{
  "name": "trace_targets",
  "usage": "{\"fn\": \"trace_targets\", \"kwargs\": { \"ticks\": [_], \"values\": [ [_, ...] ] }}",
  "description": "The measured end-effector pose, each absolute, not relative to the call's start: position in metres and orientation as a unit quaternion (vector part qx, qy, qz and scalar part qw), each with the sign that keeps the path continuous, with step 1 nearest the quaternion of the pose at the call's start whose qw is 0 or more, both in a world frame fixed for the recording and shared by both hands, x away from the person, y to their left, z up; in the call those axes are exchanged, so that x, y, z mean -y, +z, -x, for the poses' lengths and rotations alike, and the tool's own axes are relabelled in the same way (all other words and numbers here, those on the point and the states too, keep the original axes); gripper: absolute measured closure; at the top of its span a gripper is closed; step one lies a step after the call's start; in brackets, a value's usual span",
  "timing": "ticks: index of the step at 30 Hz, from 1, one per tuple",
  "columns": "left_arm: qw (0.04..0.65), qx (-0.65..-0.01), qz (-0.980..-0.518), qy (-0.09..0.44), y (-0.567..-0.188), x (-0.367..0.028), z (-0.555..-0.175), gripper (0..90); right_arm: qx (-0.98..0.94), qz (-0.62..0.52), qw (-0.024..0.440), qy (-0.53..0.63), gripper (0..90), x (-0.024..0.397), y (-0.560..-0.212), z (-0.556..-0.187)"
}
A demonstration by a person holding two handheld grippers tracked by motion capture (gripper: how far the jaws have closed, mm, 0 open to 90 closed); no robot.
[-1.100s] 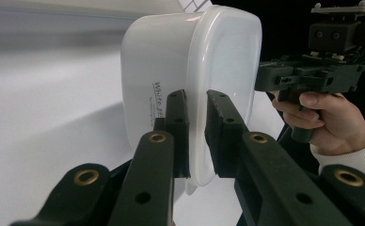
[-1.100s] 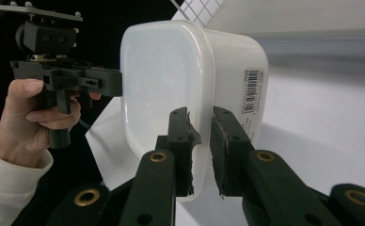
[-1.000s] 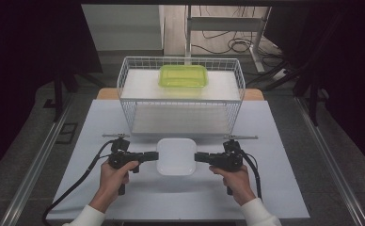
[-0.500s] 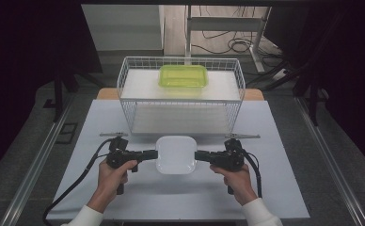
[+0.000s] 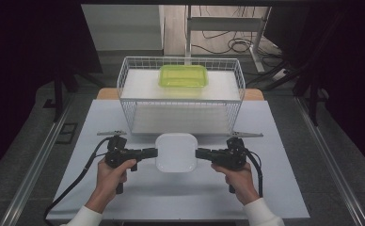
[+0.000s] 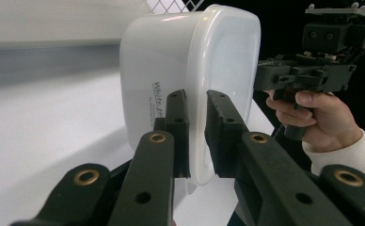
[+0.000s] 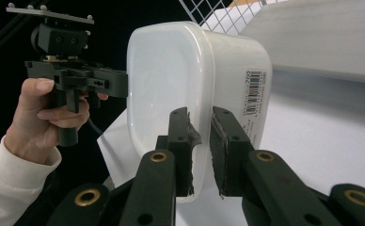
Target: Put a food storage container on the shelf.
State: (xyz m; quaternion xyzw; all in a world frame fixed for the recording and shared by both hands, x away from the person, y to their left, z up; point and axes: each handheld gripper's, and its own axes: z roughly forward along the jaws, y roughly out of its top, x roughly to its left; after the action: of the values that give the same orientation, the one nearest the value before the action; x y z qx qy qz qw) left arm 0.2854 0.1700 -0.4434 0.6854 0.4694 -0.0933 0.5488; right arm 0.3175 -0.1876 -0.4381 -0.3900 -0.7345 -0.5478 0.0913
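Right now I am pinching the white plastic box with a lid (image 5: 176,152) by its rim, left gripper (image 5: 148,153) and right gripper (image 5: 204,153) jaws both clamped, just above the desk (image 5: 274,188) near the white wire basket (image 5: 132,96). I should be lifting both sides evenly.

The high view looks forward and down over the table (image 5: 124,197); each gripper view sits close behind its own jaws, facing inward. All share the white container (image 5: 176,153) (image 6: 171,70) (image 7: 180,80).

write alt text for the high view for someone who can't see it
Two hand-held grippers, the left gripper and the right gripper, pinch opposite rims of a white lidded container on a white table. Behind it stands a wire basket holding a green container.
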Motion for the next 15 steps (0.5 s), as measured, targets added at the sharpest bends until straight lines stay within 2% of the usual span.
{"fn": "trace_targets", "kwargs": {
  "ticks": [15],
  "values": [
    [0.554, -0.455, -0.692, -0.082, -0.423, -0.167, -0.292, 79.5, 0.735, 0.379, 0.077, -0.557, 78.4, 0.191, -0.418, -0.32]
  ]
}}
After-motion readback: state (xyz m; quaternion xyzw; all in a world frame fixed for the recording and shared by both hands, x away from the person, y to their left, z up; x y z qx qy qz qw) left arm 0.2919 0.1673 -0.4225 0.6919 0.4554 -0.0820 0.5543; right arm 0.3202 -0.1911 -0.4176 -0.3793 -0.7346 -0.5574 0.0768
